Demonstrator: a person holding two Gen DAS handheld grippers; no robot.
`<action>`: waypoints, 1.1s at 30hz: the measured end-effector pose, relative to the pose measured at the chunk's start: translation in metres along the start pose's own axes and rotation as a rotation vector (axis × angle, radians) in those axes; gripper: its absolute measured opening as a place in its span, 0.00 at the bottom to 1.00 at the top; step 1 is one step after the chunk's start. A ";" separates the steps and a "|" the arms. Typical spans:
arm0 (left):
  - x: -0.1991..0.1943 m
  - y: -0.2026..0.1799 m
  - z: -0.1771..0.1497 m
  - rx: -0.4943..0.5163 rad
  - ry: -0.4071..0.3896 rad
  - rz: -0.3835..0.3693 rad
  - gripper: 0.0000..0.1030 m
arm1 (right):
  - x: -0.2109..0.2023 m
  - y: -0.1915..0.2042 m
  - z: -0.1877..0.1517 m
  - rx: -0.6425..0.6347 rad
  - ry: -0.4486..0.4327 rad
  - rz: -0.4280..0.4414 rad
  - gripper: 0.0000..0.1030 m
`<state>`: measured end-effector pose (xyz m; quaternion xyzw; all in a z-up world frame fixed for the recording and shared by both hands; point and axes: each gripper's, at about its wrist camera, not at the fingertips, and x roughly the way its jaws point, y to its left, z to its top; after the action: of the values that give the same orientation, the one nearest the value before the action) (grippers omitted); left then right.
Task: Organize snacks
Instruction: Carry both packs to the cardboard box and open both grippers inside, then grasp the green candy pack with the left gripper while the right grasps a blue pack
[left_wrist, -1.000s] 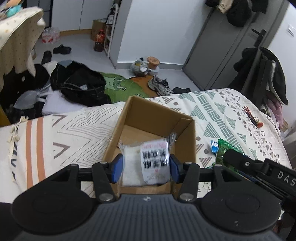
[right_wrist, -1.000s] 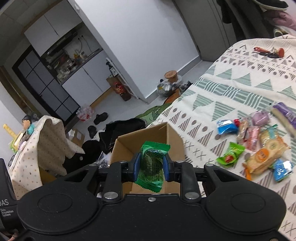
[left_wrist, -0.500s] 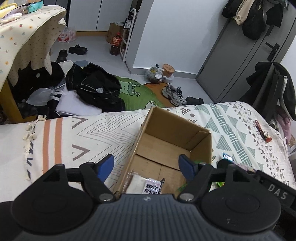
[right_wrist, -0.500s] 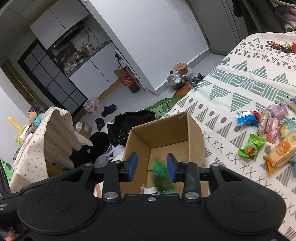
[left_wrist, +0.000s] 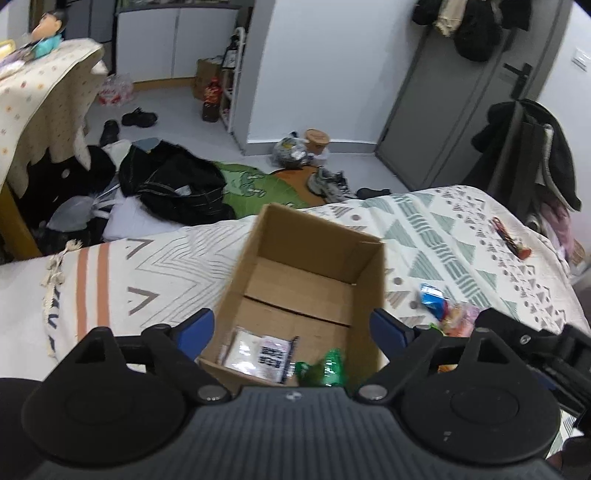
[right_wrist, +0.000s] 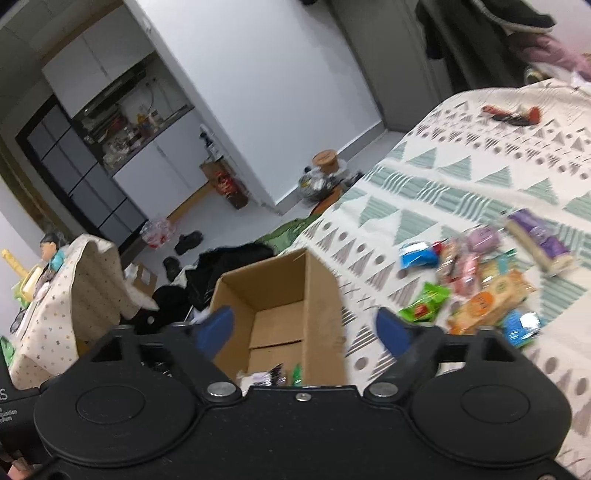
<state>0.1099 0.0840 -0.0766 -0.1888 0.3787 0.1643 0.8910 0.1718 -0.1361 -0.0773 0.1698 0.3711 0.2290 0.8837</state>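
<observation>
An open cardboard box sits on the patterned bedspread. On its floor lie a white snack packet and a green snack packet, whose green edge also shows in the right wrist view. My left gripper hangs open above the box's near end, holding nothing. My right gripper is open over the box's right wall. A pile of loose snacks lies on the bed to the right of the box, with a blue packet nearest it.
Red-handled scissors lie far back on the bed. Clothes, shoes and a green mat cover the floor beyond the bed. A cloth-covered table stands at the left. A chair draped with coats stands at the right.
Both grippers opened and dropped their packets into the box: the white one from the left, the green one from the right. Both grippers have since risen and their fingers spread wider.
</observation>
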 end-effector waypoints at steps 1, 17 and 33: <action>-0.002 -0.004 -0.001 0.005 -0.006 -0.011 0.88 | -0.004 -0.003 0.001 0.002 -0.013 -0.008 0.89; -0.015 -0.067 -0.016 0.094 0.007 -0.095 0.89 | -0.054 -0.068 0.001 -0.011 -0.074 -0.114 1.00; -0.010 -0.108 -0.030 0.138 0.029 -0.124 0.89 | -0.084 -0.115 0.010 0.002 -0.086 -0.146 1.00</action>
<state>0.1320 -0.0262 -0.0651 -0.1522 0.3894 0.0796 0.9049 0.1592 -0.2783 -0.0760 0.1530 0.3447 0.1560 0.9129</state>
